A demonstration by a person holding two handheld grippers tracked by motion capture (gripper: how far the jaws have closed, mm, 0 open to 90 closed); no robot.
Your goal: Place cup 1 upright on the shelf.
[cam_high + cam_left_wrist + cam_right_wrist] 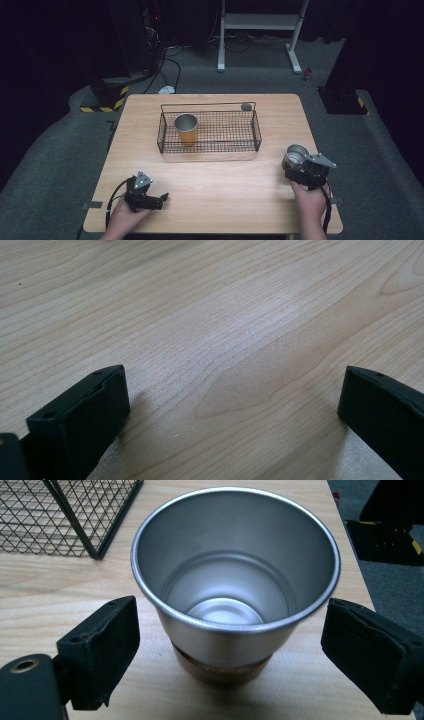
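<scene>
The wooden tabletop [215, 200] carries everything here. The black wire basket [257, 131] sits on it toward its far edge, and serves as the landmark for the rest. Inside the basket, at its left end, stands a metal cup with an orange base [186, 128], upright and open at the top. A small grey round thing [246, 106] lies at the basket's far right corner; what it is cannot be told.

To the right of the basket and nearer the person stands a second metal cup [296, 156], upright on the wood, well apart from the basket. In the right gripper view this cup [235, 580] shows a steel inside and a brown band at its foot, with the basket's corner [95, 515] beyond it to the left. The right claw [230, 650] is spread wide around the cup, its jaws on either side and clear of the cup's wall.

Nearer than the basket's left end, the left claw [235, 405] rests low over bare wood, its jaws wide with nothing between them.
</scene>
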